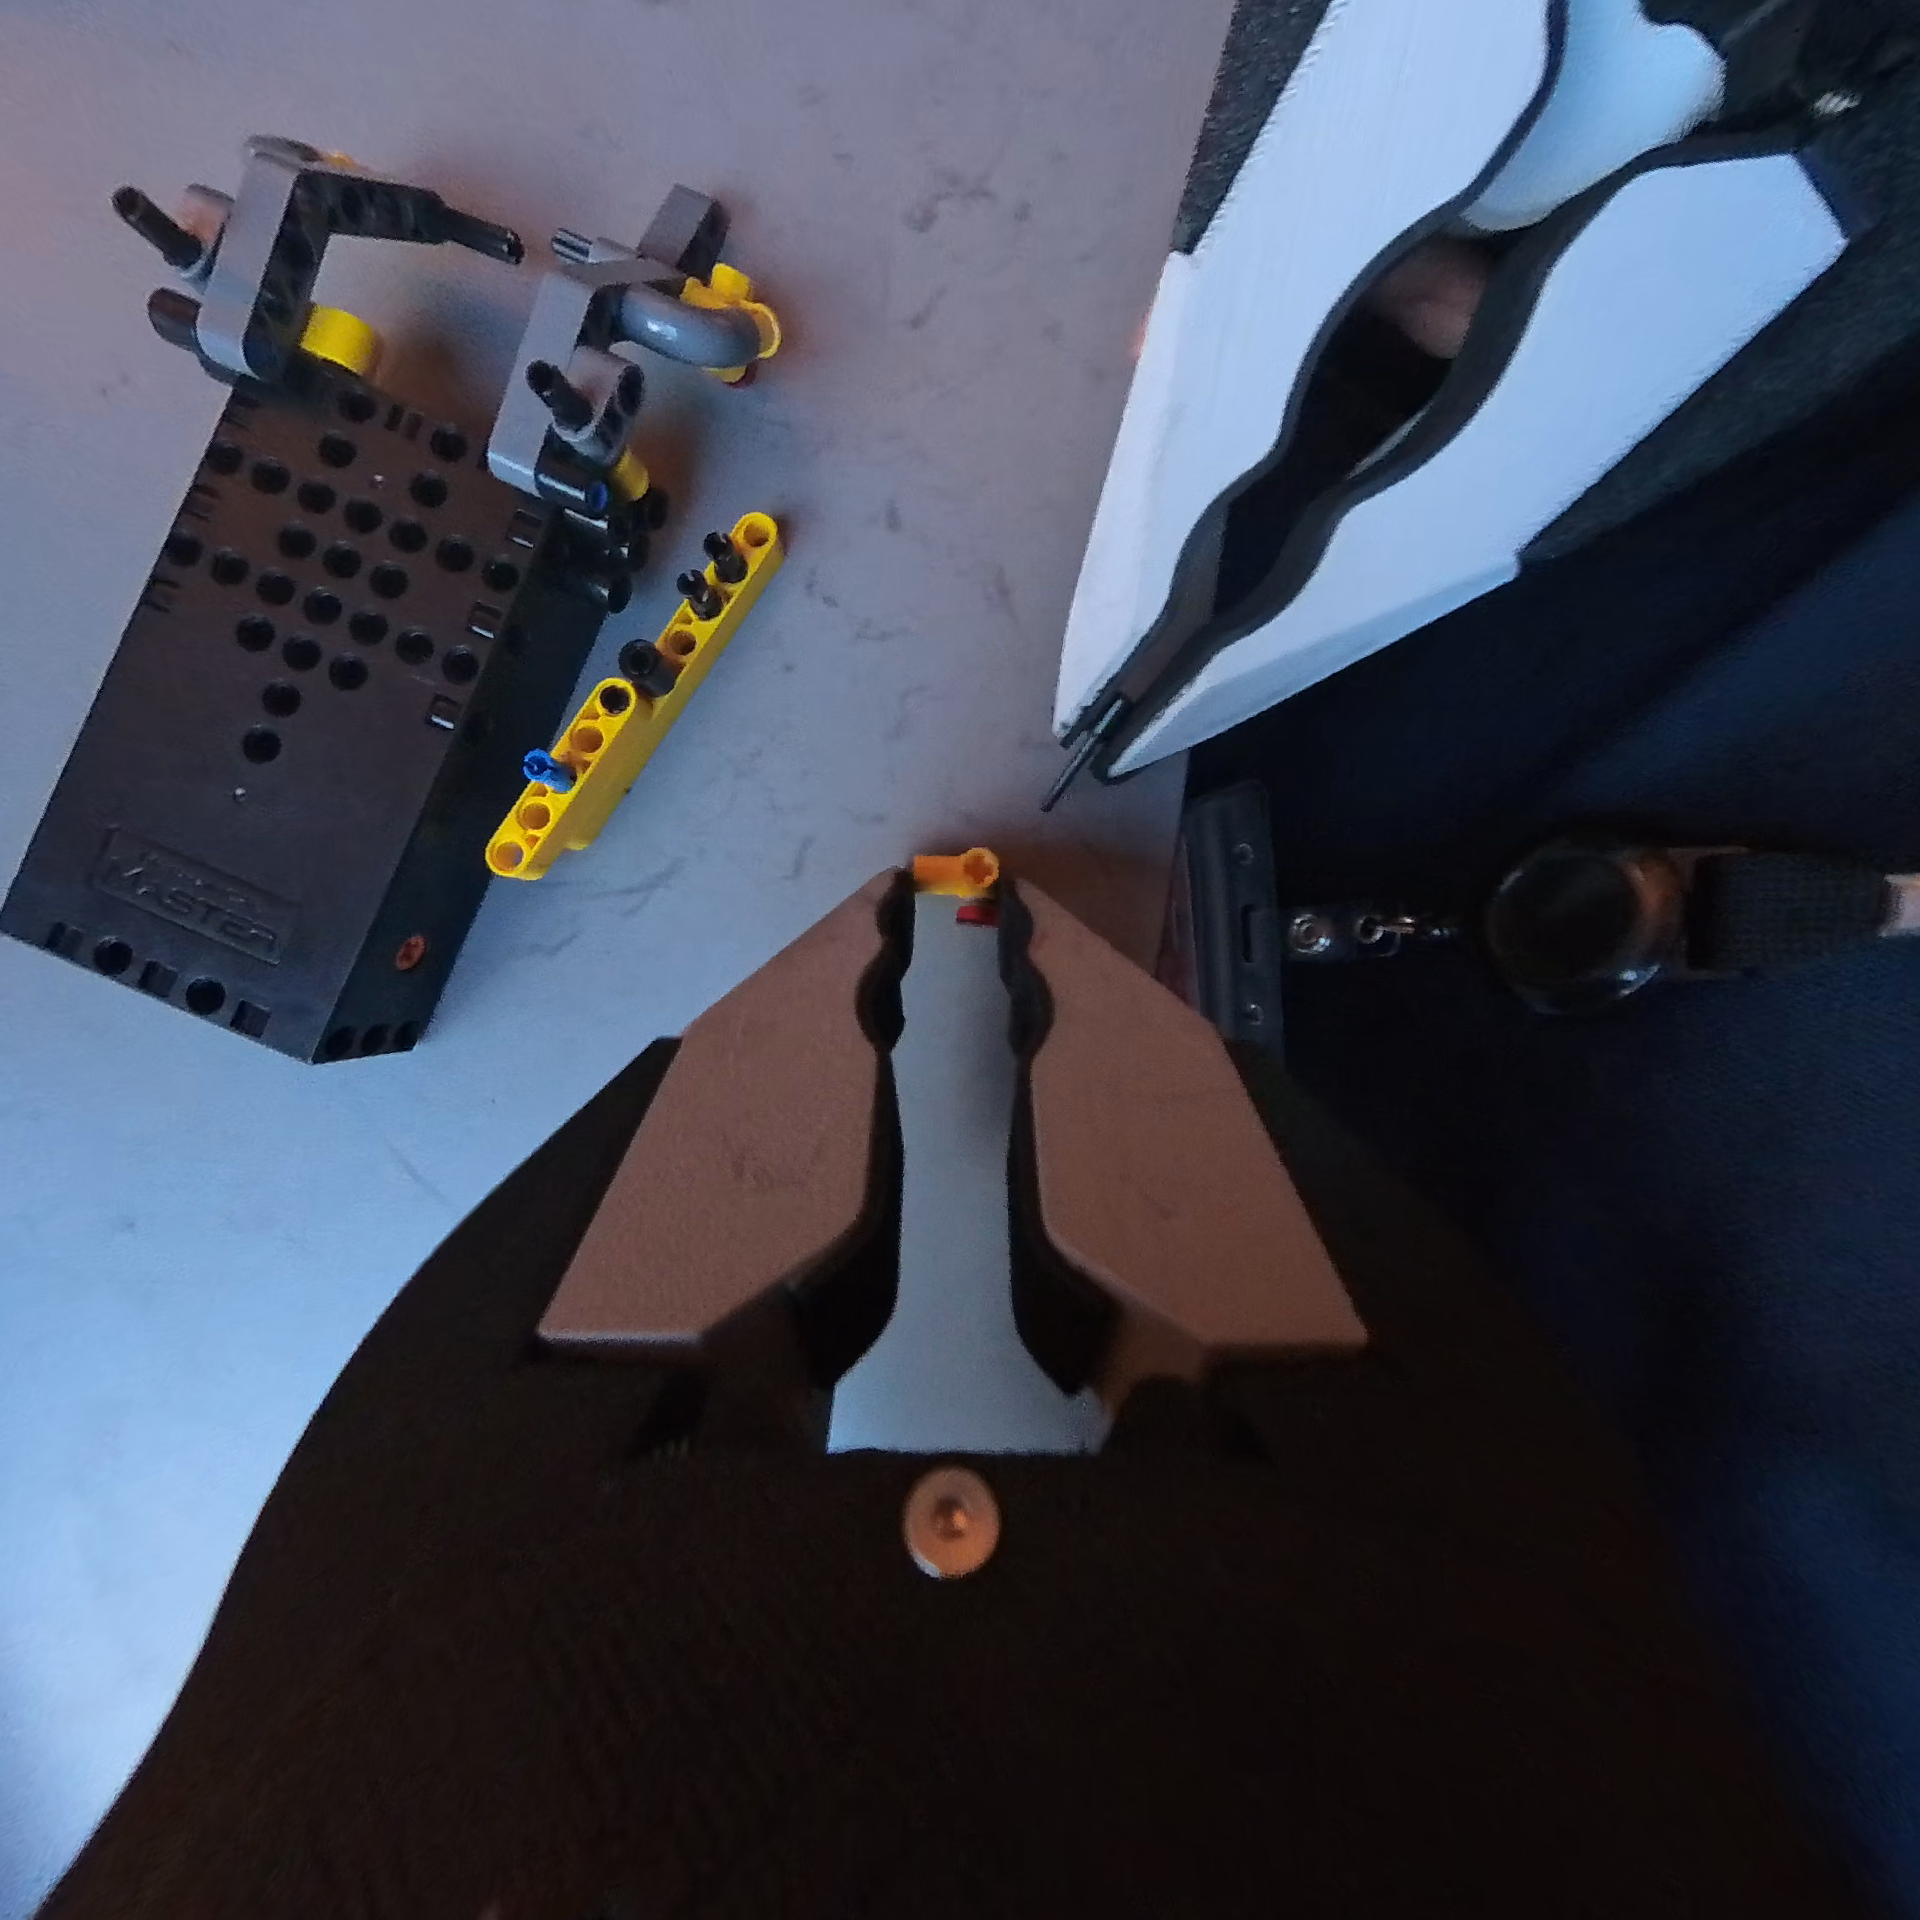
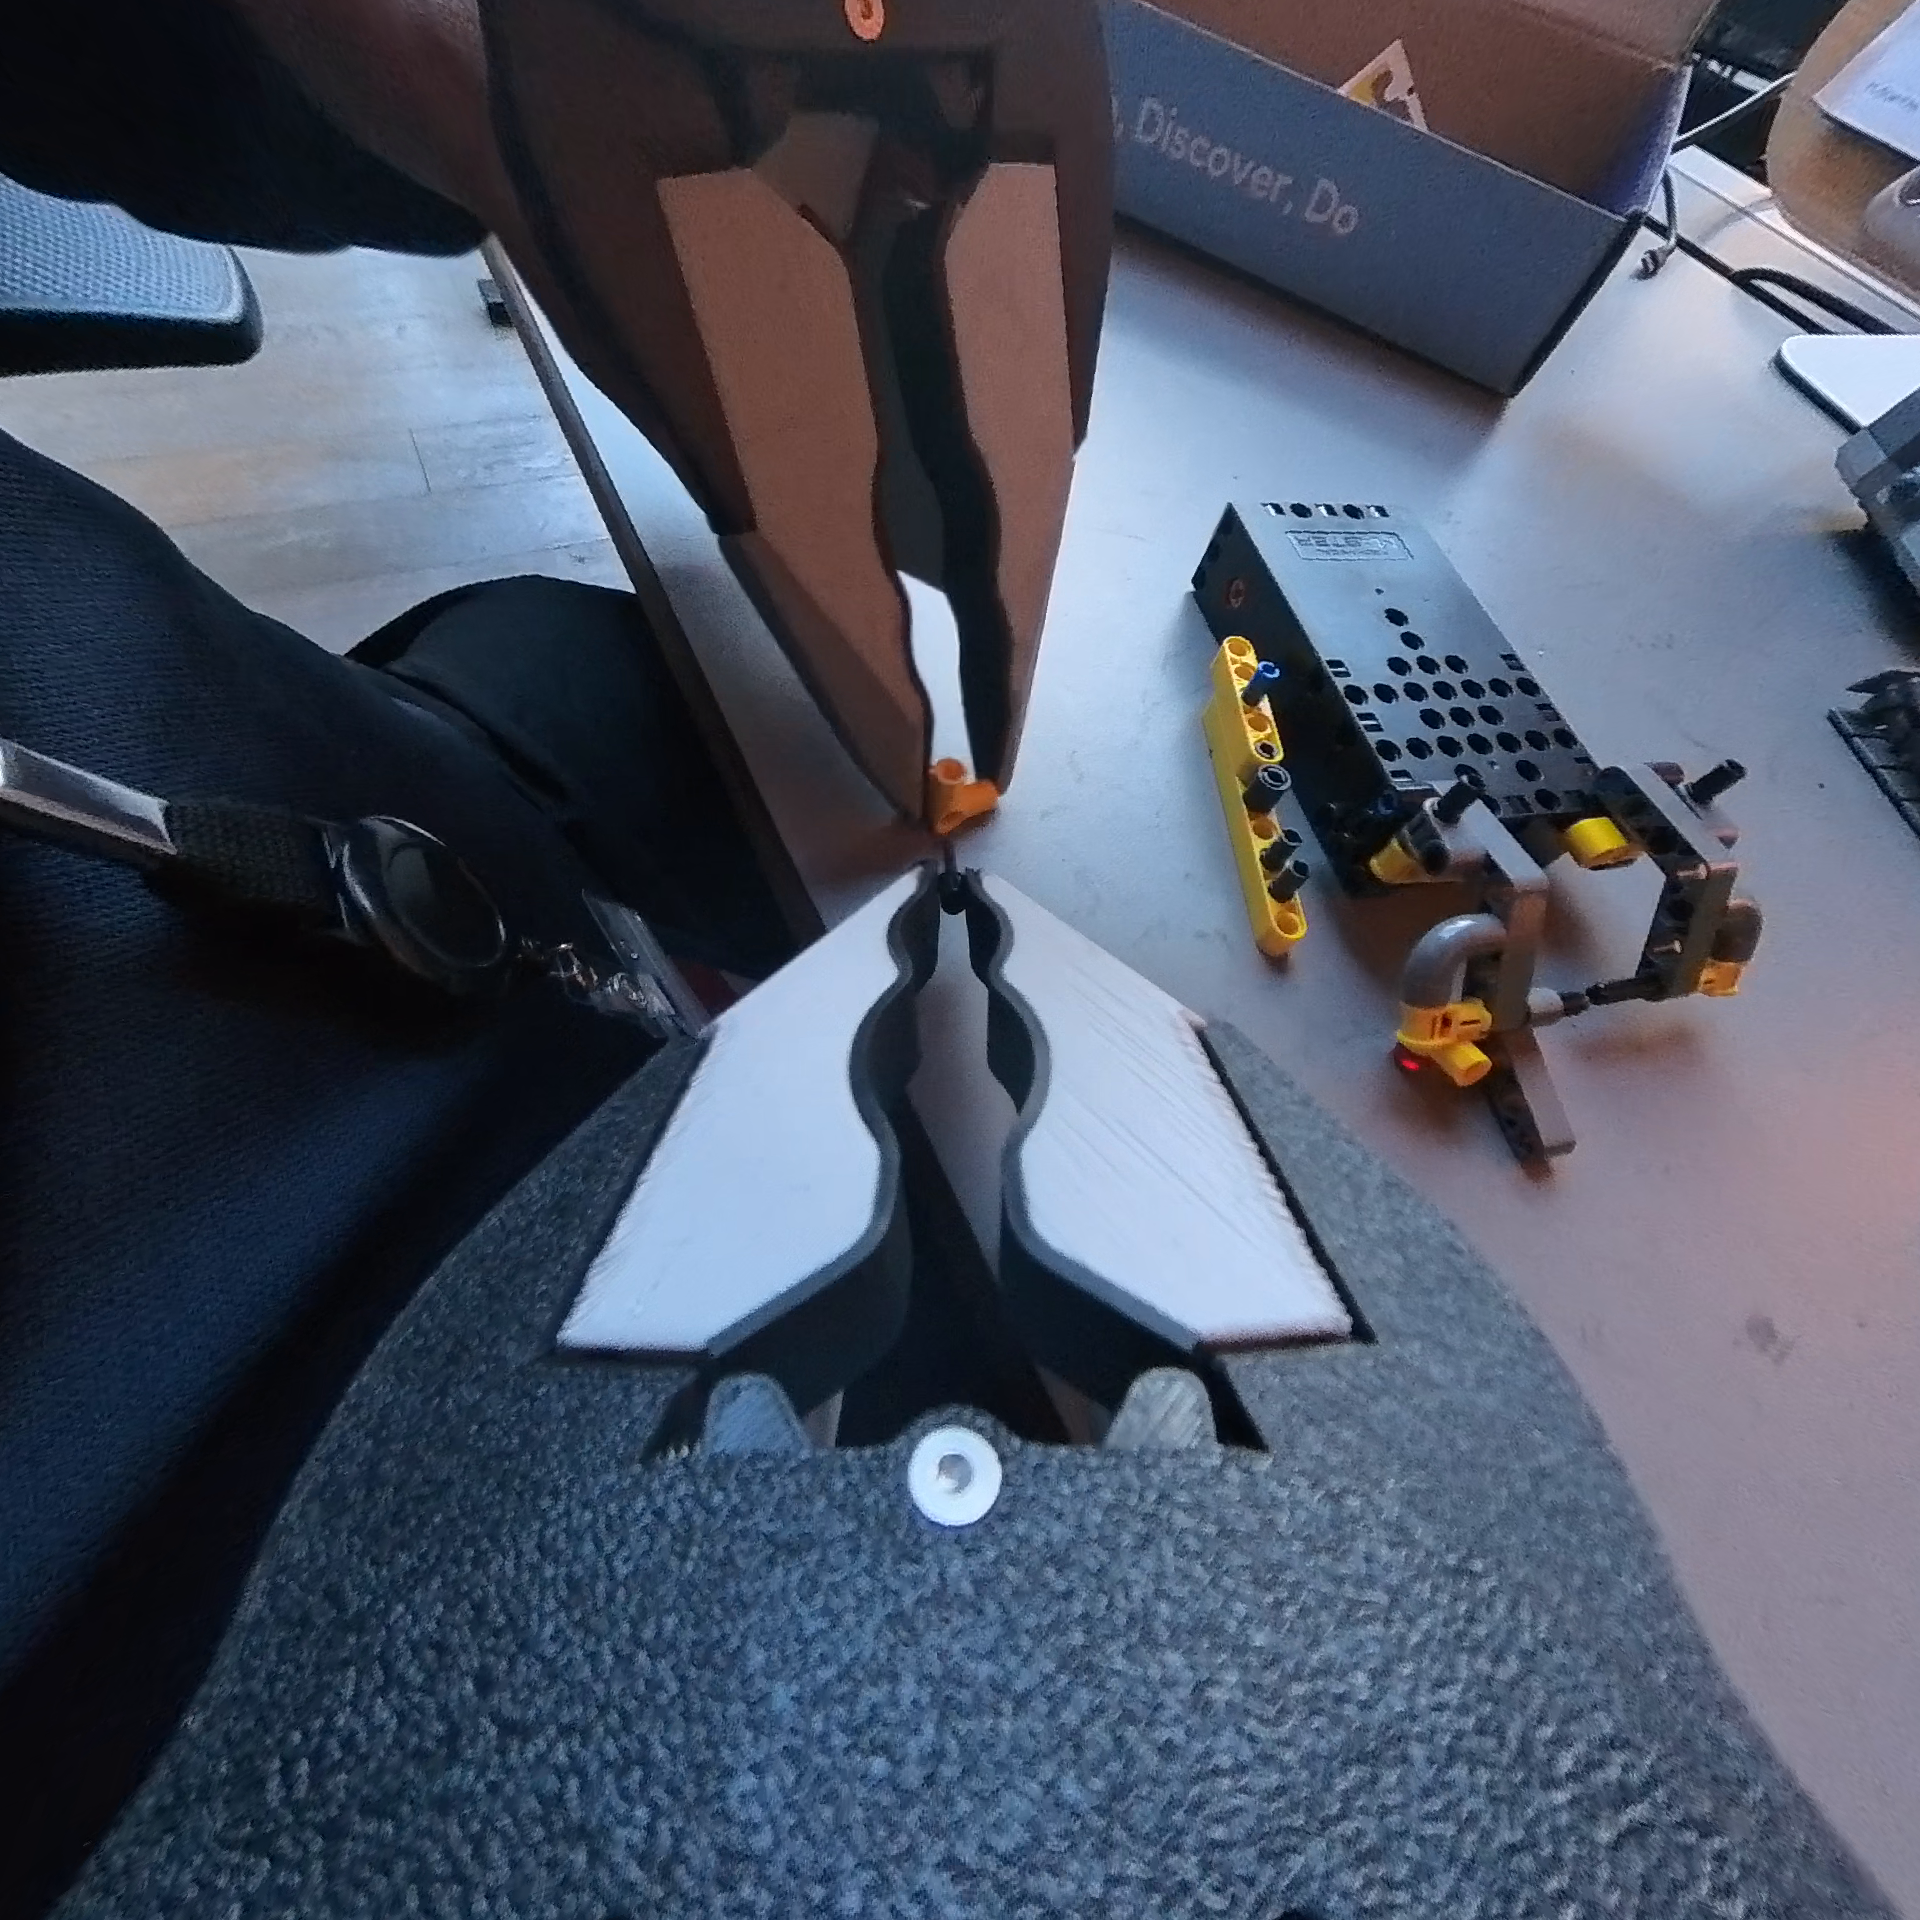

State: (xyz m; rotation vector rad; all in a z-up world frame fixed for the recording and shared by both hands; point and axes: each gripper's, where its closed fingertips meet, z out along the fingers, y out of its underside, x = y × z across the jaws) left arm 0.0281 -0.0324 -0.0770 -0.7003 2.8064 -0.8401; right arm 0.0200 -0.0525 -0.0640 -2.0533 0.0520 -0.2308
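My left gripper [image 1: 956,885], with brown fingers, is shut on a small orange connector [image 1: 958,869] at its tips, just above the table near its edge. My right gripper [image 2: 951,885], with white fingers, is shut on a thin black pin [image 2: 950,891]. The pin's end points at the orange connector [image 2: 958,798] and is a short gap from it. The left wrist view shows the right gripper [image 1: 1091,740] at upper right with the pin [image 1: 1070,774] sticking out. A black perforated box [image 1: 291,675] with a grey-and-black beam assembly [image 1: 613,343] and a yellow beam [image 1: 634,696] lie to the left.
The grey table [image 2: 1558,1351] ends close beside both grippers. A person's dark-clothed lap and a badge reel [image 2: 416,914] lie beyond that edge. A blue cardboard box [image 2: 1351,208] stands at the back. A keyboard corner [image 2: 1881,727] is at far right.
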